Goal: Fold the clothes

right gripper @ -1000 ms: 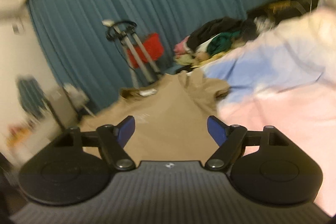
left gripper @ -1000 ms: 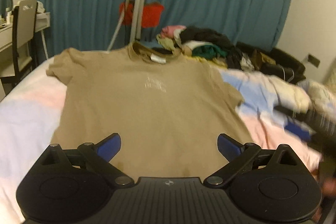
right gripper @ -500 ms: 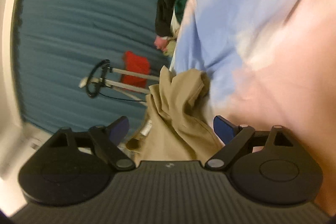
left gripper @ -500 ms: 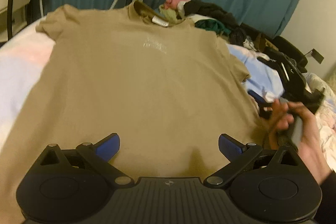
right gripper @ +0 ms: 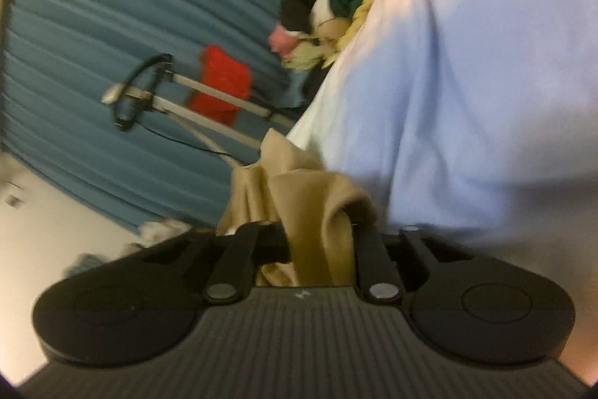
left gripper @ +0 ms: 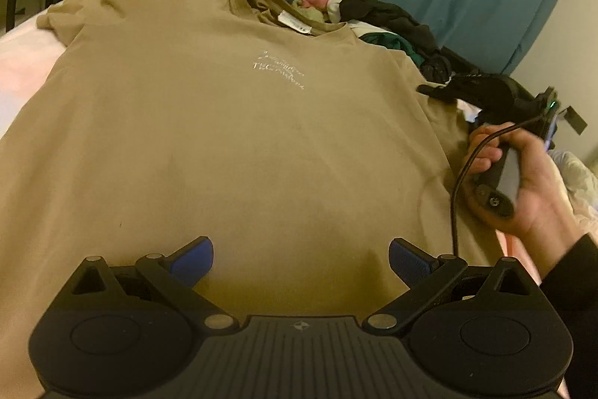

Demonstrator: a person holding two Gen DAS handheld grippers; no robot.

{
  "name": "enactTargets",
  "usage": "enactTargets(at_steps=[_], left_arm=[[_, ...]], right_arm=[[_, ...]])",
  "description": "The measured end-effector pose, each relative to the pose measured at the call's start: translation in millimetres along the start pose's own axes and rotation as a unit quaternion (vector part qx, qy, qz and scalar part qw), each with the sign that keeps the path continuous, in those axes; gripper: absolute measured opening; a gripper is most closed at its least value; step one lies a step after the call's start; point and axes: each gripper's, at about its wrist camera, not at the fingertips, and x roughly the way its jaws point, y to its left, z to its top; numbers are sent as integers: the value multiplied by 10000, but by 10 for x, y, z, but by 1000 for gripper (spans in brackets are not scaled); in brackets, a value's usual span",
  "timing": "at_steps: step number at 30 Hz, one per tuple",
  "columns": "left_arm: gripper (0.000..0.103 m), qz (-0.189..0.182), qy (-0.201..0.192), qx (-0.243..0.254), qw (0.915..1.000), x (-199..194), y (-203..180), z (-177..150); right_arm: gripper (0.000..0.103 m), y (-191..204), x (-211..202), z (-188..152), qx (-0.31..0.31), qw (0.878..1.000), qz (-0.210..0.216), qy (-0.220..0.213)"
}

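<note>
Left wrist view shows a tan T-shirt (left gripper: 224, 122) spread face up on the bed (left gripper: 22, 62), filling the middle of the frame, collar at upper centre and the hem running under the left gripper (left gripper: 301, 258). Its blue fingers (left gripper: 192, 260) stand wide apart above the cloth, gripping nothing.

At the right edge of that frame a hand (left gripper: 523, 174) holds the right gripper (right gripper: 321, 238) against the shirt's sleeve side. In the right wrist view its jaws have just been closing and are now clenched on a bunched fold of tan cloth, probably the sleeve or shoulder edge, though blur makes that uncertain.

This shirt should be light, limp and not slippery: it will sag and crease wherever it is unsupported, and cannot break. Seams, hem corners and the shoulder line look like the surest places to pinch, since a single thin layer mid-panel would lift poorly.
</note>
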Motion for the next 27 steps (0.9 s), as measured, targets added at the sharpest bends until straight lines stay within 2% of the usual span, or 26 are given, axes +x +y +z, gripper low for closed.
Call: enactTargets(at_steps=[4, 5, 8, 10, 12, 13, 14, 15, 21, 27], left_arm=[[101, -38, -79, 100, 9999, -22, 10, 13], [101, -60, -98, 104, 9999, -31, 19, 17], [101, -17, -152, 182, 9997, -57, 38, 16], [101, 31, -168, 243, 9996, -74, 58, 18], [101, 16, -158, 229, 9996, -96, 86, 22], [101, -57, -100, 251, 9996, -108, 98, 27], [101, -46, -121, 265, 9996, -118, 103, 27], [101, -35, -142, 281, 9995, -129, 109, 28], [101, -32, -286, 507, 9983, -273, 72, 39], [101, -93, -511, 1002, 9936, -575, -43, -119]], right_arm=[[12, 17, -416, 166, -152, 9949, 88, -996], [12, 19, -507, 205, -285, 9920, -15, -1230], [12, 29, -582, 243, -938, 9809, -650, -1574], [15, 24, -587, 222, -1167, 9766, -1013, -1499], [29, 16, -586, 192, -1348, 9720, -1359, -1363], [56, 39, -611, 155, -1433, 9694, -1472, -1341], [89, 76, -650, 105, -1516, 9668, -1554, -1345], [94, 132, -729, 52, -1635, 9643, -1596, -1340], [92, 514, -1459, -433, -2423, 9511, -1587, -1070], [92, 762, -2273, -1082, -2346, 9594, -1341, -807]])
